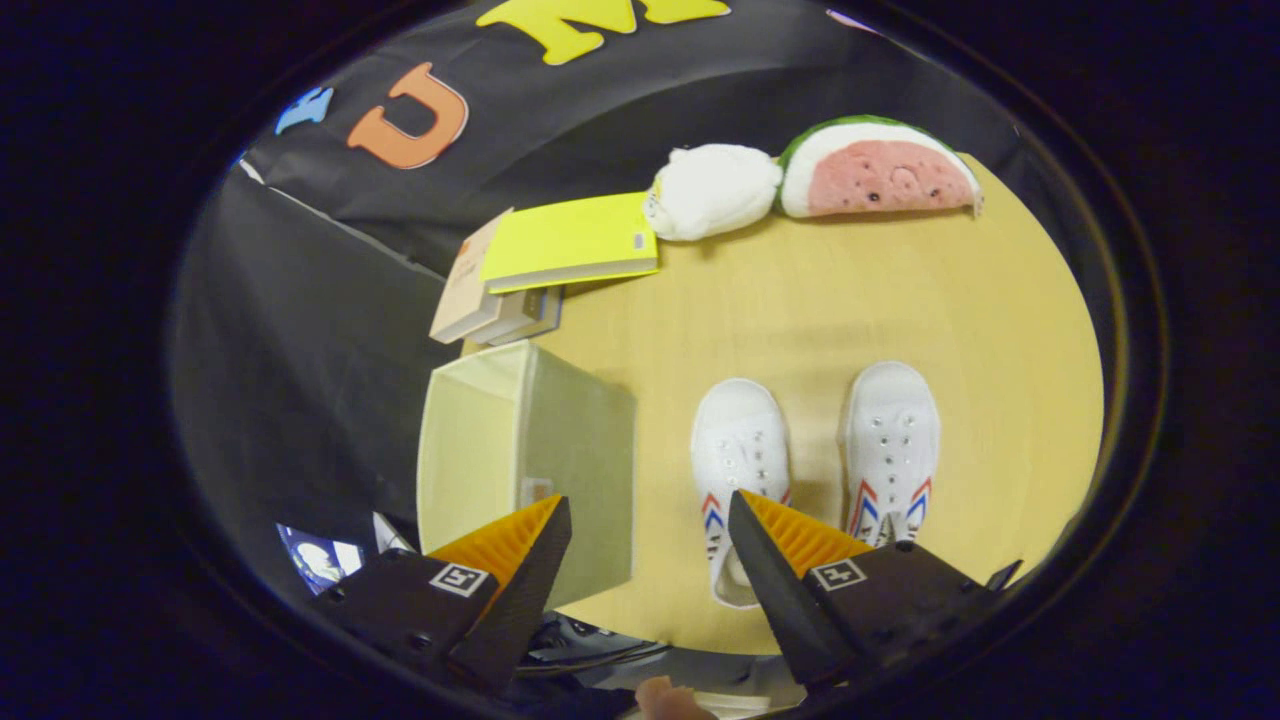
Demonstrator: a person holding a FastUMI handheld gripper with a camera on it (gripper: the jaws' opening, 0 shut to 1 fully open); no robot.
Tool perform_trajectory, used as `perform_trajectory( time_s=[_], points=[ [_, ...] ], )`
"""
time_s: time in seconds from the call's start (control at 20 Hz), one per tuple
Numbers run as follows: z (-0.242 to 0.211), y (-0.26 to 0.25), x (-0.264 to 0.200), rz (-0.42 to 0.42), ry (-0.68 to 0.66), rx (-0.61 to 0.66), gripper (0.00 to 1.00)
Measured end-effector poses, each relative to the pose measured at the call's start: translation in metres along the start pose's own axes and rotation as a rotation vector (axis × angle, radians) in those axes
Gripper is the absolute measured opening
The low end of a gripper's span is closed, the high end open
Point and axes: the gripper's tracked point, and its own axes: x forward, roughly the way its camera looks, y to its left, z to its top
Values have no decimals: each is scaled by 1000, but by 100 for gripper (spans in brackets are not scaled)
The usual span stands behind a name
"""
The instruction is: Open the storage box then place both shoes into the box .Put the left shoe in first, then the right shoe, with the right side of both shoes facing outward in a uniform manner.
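Two white shoes with red and blue stripes stand side by side on the wooden table, toes pointing away. The left shoe (738,455) lies just ahead of my right finger, which covers part of its heel. The right shoe (892,445) sits beside it, further right. A pale green storage box (530,450) stands left of the shoes, its lid lying shut on top, and my left finger overlaps its near corner. My gripper (650,520) hovers above the table, open, with nothing between the fingers.
A stack of books (545,262) with a yellow one on top lies beyond the box. A white plush toy (712,190) and a watermelon-slice plush (878,170) rest at the table's far edge. Cables hang below the near edge.
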Motion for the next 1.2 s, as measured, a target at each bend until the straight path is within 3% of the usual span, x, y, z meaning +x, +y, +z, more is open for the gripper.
perform_trajectory(
  time_s=[0.2,0.6,0.85,1.0,1.1,1.2],
  points=[
    [-23,-40,21,-105,116,-9,100],
    [-51,-82,69,-195,288,-61,99],
    [-38,-85,88,-206,257,-129,69],
    [-44,-89,98,-234,314,-190,51],
    [-43,-86,103,-212,313,-209,44],
    [-44,-80,102,-177,316,-215,30]
  ],
)
